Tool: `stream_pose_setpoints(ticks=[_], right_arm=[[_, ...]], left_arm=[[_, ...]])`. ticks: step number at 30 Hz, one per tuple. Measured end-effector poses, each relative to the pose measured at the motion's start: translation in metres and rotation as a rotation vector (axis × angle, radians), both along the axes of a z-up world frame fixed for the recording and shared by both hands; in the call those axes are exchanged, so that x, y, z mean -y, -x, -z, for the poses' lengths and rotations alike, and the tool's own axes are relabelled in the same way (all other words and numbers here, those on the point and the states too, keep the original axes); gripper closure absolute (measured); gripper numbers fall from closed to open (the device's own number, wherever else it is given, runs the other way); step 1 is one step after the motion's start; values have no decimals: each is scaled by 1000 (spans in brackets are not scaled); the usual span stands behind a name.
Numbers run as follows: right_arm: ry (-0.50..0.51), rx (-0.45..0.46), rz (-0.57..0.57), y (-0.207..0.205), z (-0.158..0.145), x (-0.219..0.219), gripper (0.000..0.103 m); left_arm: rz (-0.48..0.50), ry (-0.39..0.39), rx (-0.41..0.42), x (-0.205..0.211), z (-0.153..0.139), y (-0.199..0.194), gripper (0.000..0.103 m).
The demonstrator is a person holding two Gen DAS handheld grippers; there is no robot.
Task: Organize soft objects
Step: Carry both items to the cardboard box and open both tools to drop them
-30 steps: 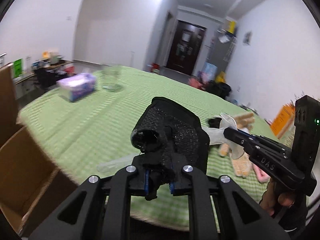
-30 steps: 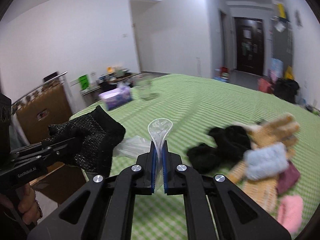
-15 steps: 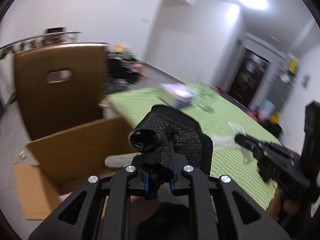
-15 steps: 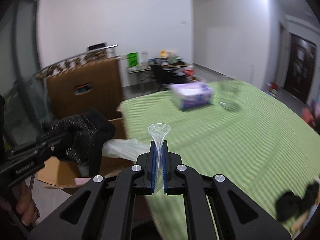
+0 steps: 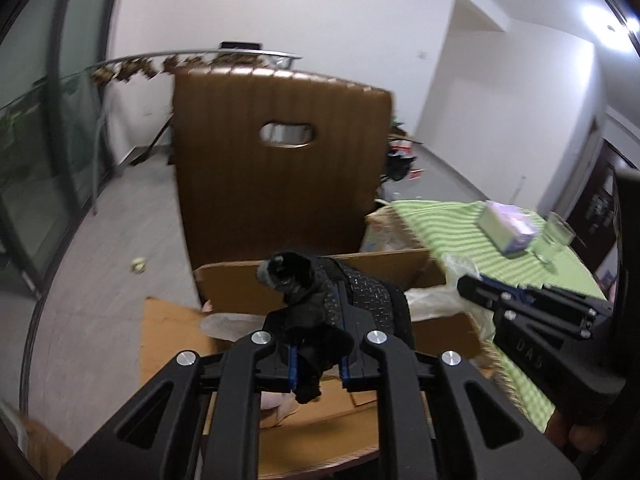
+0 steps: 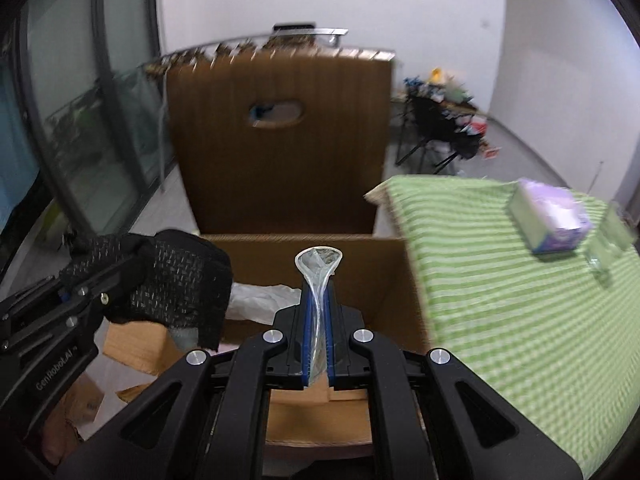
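Note:
My left gripper [image 5: 318,314] is shut on a black knitted glove [image 5: 360,292], held over an open cardboard box [image 5: 240,284] standing beside the table. The same black glove [image 6: 176,280] and the left gripper [image 6: 98,276] appear at the left of the right wrist view. My right gripper [image 6: 318,300] is shut on a clear plastic glove [image 6: 319,264], also above the cardboard box [image 6: 360,264]. In the left wrist view the right gripper [image 5: 476,286] is at the right, the clear plastic glove [image 5: 436,300] trailing from it. Pale crumpled plastic [image 6: 260,300] lies inside the box.
A brown chair back [image 5: 280,184] with a handle slot rises right behind the box. The green striped table [image 6: 520,292] lies to the right, carrying a purple tissue box [image 6: 554,216] and a glass [image 6: 608,244]. Glass doors [image 5: 44,152] stand at the left over grey floor.
Both grippers swung left from over the table to above the cardboard box, carrying their gloves. The pile of soft things on the table has left both views.

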State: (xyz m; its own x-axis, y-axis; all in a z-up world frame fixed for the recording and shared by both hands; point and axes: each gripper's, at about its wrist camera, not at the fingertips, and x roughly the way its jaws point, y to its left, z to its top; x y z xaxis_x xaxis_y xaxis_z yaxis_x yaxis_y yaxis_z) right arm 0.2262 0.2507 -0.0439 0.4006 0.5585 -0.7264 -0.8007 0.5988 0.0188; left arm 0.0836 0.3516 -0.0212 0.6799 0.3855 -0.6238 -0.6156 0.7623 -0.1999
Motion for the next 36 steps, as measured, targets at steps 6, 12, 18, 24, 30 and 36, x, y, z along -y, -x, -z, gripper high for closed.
stream_pose_setpoints(ticks=[6, 12, 18, 24, 30, 36], right_arm=[[11, -93, 5, -11, 22, -12, 97], [117, -127, -19, -15, 40, -28, 97], [226, -144, -30, -17, 66, -40, 97], [261, -155, 2, -25, 83, -40, 78], [224, -154, 31, -33, 78, -34, 49], [219, -140, 35, -35, 73, -33, 49]], left_arm=[[-23, 33, -39, -12, 21, -10, 91], [-15, 80, -102, -14, 54, -20, 91], [-8, 148, -169, -20, 86, -29, 89], [-4, 168, -205, -19, 103, -35, 42], [-28, 196, -202, -24, 107, -34, 37], [-27, 195, -198, -25, 103, -32, 37]])
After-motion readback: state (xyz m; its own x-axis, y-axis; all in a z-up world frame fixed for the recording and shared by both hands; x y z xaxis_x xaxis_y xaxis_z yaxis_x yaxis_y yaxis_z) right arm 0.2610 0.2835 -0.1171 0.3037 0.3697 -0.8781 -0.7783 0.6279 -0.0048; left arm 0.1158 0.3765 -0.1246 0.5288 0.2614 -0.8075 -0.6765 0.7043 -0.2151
